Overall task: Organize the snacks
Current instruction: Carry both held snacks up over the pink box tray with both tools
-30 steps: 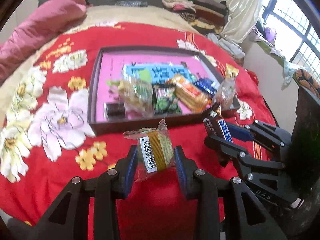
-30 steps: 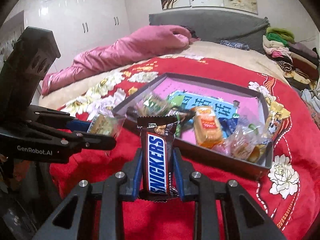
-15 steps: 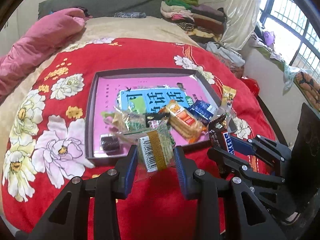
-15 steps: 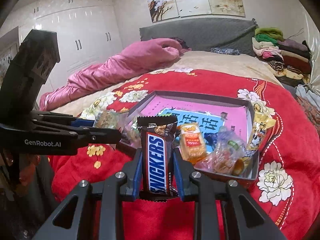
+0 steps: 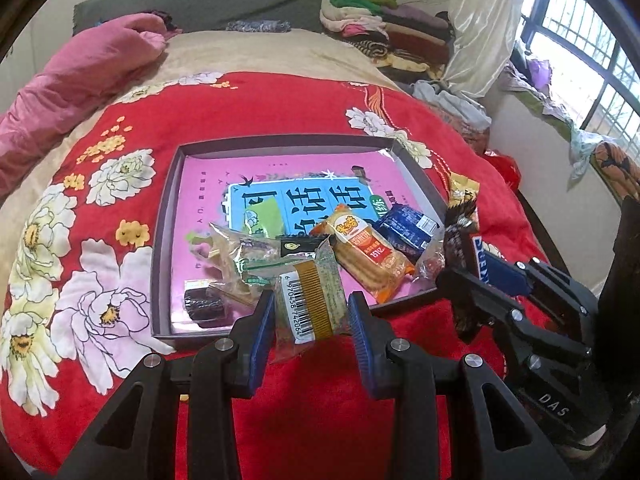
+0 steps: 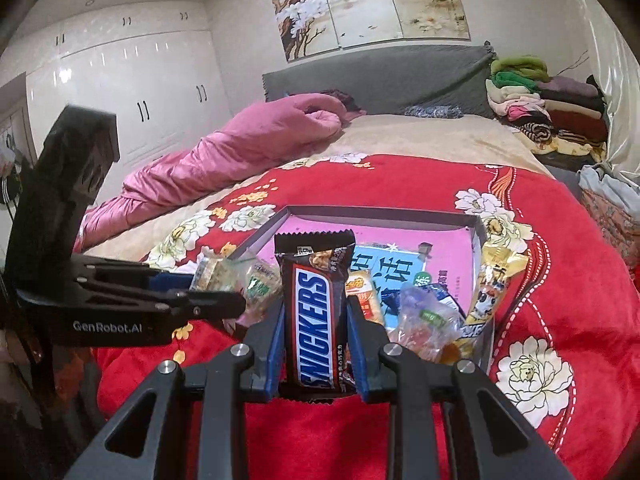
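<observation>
Currently your left gripper [image 5: 311,312] pinches a clear-wrapped cake [image 5: 312,304] and your right gripper [image 6: 316,344] clamps the Snickers [image 6: 316,316] upright; both hang above the near edge of the box [image 5: 162,248]. Carry each forward over bare pink floor, clear of the orange pack [image 5: 366,254]. Lower before you let go. Release one side at a time; crowding likely tips the pile.

We see a bed [image 5: 280,60] under a red floral blanket [image 5: 248,108]; on it a shallow tray [image 5: 162,248]; a pink quilt [image 5: 72,80] bunched alongside.
</observation>
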A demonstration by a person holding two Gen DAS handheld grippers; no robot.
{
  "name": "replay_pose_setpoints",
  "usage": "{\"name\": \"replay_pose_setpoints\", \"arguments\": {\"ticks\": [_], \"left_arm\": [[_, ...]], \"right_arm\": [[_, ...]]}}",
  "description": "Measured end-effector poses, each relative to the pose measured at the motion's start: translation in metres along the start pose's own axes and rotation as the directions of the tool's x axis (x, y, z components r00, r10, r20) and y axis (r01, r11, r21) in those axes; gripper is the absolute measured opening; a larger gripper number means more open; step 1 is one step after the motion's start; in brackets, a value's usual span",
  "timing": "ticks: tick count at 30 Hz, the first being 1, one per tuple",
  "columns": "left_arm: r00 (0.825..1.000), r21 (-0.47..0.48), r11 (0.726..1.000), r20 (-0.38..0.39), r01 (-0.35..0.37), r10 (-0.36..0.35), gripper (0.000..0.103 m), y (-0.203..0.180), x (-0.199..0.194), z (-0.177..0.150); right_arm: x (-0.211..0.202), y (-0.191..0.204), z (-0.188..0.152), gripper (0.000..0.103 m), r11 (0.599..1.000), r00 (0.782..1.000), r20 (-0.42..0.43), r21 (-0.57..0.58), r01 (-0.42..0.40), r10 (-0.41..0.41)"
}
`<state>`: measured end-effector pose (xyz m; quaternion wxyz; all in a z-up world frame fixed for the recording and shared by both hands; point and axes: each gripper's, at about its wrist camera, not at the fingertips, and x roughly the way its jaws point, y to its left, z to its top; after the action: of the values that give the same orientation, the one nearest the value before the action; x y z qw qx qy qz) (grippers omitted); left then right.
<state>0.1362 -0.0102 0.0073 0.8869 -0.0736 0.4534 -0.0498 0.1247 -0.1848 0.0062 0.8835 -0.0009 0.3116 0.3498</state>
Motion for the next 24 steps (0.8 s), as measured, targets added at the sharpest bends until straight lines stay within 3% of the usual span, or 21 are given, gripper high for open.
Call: {"name": "replay_pose_setpoints", "arguments": {"ticks": [24], "left_arm": [[0.999, 0.029, 0.999, -0.036, 0.02, -0.019, 0.038, -0.022, 0.041, 0.019]], "right_arm": [[0.009, -0.027, 0.01, 0.029, 0.997, 0.999, 0.03, 0.066, 0.027, -0.029]]}}
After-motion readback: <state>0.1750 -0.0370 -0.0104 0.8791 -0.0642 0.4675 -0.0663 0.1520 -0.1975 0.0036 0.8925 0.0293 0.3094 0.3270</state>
